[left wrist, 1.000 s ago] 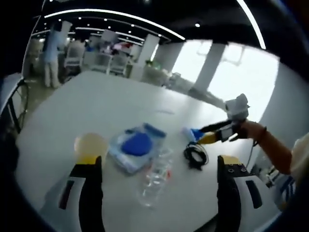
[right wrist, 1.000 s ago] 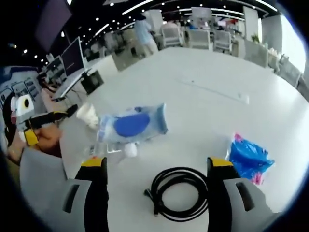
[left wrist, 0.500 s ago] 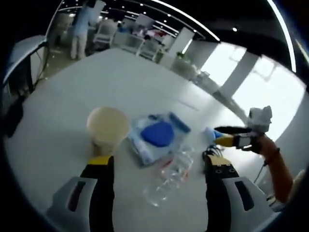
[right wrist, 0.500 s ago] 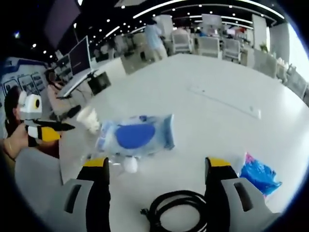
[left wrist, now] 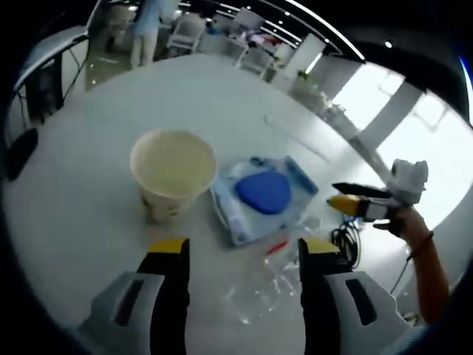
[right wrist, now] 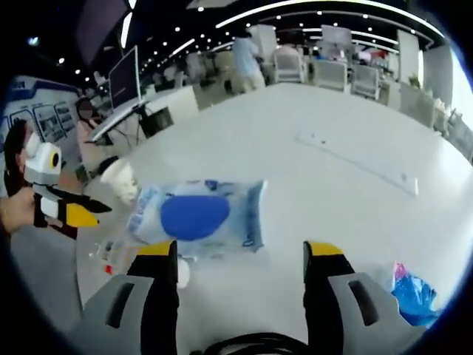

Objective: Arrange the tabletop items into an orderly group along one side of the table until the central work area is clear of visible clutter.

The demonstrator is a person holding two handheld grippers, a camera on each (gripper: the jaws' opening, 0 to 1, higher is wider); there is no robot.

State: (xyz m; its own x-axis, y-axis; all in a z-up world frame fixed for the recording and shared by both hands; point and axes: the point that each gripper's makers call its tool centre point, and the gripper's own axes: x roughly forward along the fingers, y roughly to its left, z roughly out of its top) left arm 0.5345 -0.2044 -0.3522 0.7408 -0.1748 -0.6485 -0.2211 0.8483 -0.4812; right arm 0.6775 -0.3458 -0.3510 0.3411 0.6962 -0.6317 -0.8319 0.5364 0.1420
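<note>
Over a large white round table (left wrist: 89, 170), the left gripper (left wrist: 240, 250) hangs with its yellow-tipped jaws spread and nothing between them. Just ahead of its left jaw stands a cream paper cup (left wrist: 173, 171), upright and mouth open. Beside the cup lies a clear plastic packet with a blue oval label (left wrist: 263, 194), and a crumpled clear plastic bottle (left wrist: 260, 287) lies between the jaws, nearer the camera. A coil of black cable (left wrist: 346, 238) sits past the right jaw.

In the right gripper view, the right gripper (right wrist: 240, 251) is likewise released, holding nothing, poised above the same packet (right wrist: 196, 215). The cup (right wrist: 120, 178) lies beyond the packet to the left, the black cable (right wrist: 240, 342) curls at the bottom edge between the jaws, and a crinkled blue plastic bag (right wrist: 414, 295) rests at lower right, well apart from the packet.
</note>
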